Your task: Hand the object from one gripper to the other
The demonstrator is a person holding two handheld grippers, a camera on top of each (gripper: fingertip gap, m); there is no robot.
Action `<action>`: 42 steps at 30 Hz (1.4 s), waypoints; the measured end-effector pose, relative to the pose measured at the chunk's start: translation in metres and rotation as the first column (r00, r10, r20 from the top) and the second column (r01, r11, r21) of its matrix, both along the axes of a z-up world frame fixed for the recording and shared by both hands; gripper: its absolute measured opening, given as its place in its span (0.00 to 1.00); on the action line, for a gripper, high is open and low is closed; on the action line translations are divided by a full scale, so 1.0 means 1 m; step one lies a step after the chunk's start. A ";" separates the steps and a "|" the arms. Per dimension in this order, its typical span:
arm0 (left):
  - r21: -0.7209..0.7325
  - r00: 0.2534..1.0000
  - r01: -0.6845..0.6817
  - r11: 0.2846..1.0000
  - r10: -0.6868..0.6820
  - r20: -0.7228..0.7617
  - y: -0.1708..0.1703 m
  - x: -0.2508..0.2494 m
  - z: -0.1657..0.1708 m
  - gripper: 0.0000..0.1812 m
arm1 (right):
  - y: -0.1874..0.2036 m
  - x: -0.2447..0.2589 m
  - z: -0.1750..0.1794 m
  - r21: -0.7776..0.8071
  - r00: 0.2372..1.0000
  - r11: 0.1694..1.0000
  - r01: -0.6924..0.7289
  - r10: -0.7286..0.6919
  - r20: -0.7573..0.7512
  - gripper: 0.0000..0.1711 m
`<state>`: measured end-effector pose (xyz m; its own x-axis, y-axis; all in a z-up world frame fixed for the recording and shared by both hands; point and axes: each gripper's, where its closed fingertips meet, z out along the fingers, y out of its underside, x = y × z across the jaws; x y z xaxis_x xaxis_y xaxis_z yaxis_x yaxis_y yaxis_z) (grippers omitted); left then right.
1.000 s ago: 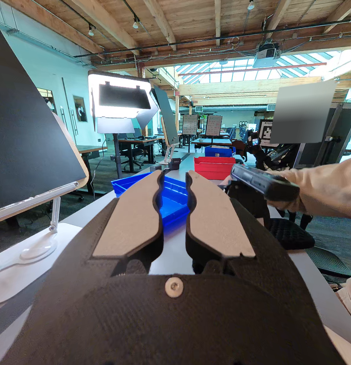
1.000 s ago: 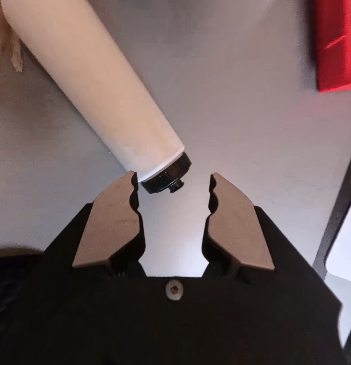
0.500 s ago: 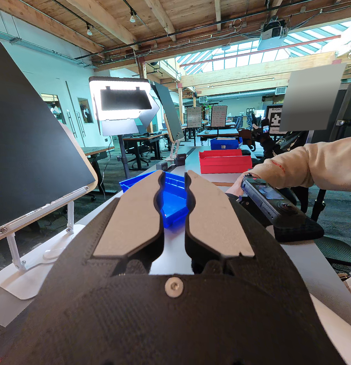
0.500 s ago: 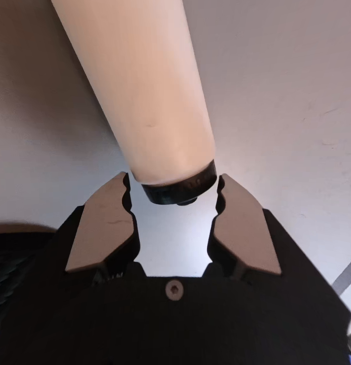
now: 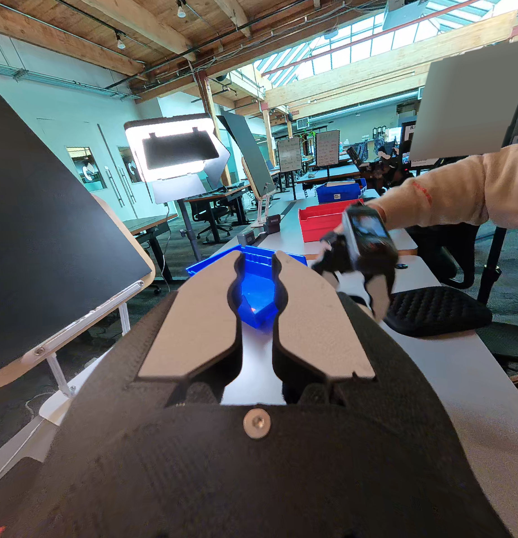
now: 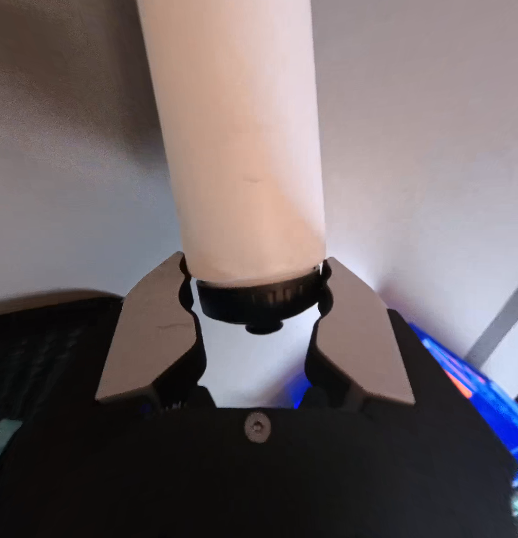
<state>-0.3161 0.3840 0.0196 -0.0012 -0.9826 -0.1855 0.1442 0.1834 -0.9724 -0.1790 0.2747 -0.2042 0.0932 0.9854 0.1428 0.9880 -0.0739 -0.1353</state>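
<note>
A cream bottle (image 6: 240,139) with a black cap (image 6: 257,300) lies on the grey table (image 6: 412,145), cap end towards me. My right gripper (image 6: 253,262) is open, its fingertips (image 6: 164,291) flanking the bottle's shoulder just above the cap, very close to it or just touching. In the left wrist view the right gripper (image 5: 356,270) shows blurred at the right, pointing down at the table, held by a person's cream-sleeved arm (image 5: 455,192). The bottle is hidden there. My left gripper (image 5: 257,262) is empty, its jaws nearly together with a narrow slit.
A blue bin (image 5: 257,294) sits on the table straight beyond the left gripper and shows at the right edge of the right wrist view (image 6: 470,393). A red bin (image 5: 319,224) stands farther back. A black panel on a stand (image 5: 48,233) is at the left. A black chair seat (image 5: 435,311) is at the right. The tips of one gripper are about 30 centimetres away from the tips of the other.
My right gripper opened wider, swung in line with the bottle and slid forward until its fingertips flank the neck. The left gripper tilted down slightly, jaws unchanged.
</note>
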 end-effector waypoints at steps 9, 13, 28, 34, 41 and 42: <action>0.026 0.999 -0.024 0.999 0.024 0.031 0.000 -0.011 0.011 0.09 | 0.057 0.148 0.136 0.229 0.899 0.880 0.416 -0.435 0.038 0.47; 0.013 0.999 -0.019 1.000 0.018 0.039 0.002 -0.011 0.012 0.09 | 0.065 0.190 0.176 0.260 0.838 0.813 0.521 -0.546 0.028 0.47; 0.002 0.998 -0.047 0.999 0.047 -0.029 0.016 -0.003 -0.011 0.09 | 0.184 0.306 0.067 0.495 0.397 0.295 0.817 -0.911 -0.113 0.48; -0.028 0.999 -0.042 0.999 0.041 -0.027 0.024 -0.004 -0.014 0.09 | 0.172 0.255 -0.004 0.146 0.256 0.228 0.963 -0.943 -0.212 0.36; -0.037 0.996 -0.082 0.996 0.080 -0.043 0.033 -0.007 -0.017 0.09 | 0.192 0.207 0.037 0.001 0.326 0.385 0.923 -0.780 -0.535 0.41; -0.045 0.994 -0.101 0.994 0.099 -0.048 0.037 -0.008 -0.018 0.09 | 0.193 0.204 0.051 0.051 0.359 0.407 0.912 -0.732 -0.579 0.40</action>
